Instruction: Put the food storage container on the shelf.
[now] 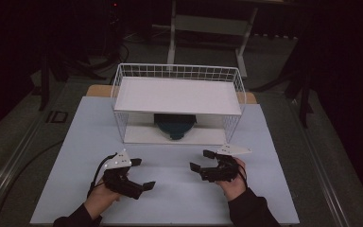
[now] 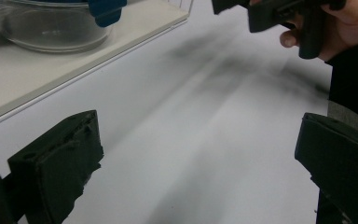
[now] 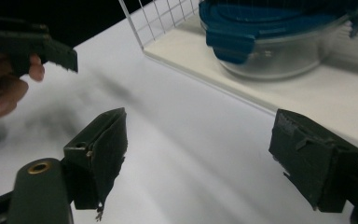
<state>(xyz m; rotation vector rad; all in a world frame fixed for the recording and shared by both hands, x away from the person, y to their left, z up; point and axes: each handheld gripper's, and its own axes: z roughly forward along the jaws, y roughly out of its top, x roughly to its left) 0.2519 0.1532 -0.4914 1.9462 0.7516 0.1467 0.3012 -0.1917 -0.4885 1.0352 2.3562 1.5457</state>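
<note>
A glass container with a blue lid (image 1: 175, 125) stands on the bottom board of a white wire rack (image 1: 177, 71) at the middle back of the table; it also shows as the container (image 2: 51, 28) and the container (image 3: 279, 42) in the gripper views. In front of the rack, my left gripper (image 1: 142, 173) rests low over the table at the left, open, with nothing between its jaws (image 2: 196, 158). My right gripper (image 1: 202, 160) is to its right, a short way from the rack's front, also open and empty (image 3: 205, 154). Each gripper view catches the other gripper (image 2: 270, 11) (image 3: 51, 51) farther off.
The rack's upper shelf (image 1: 177, 94) is a bare white board. The pale table top (image 1: 179, 203) spreads around both hands, with its edges close at the left, right and front. Beyond it lie a dark floor, cables (image 1: 118, 52) and a white frame (image 1: 208, 23).
</note>
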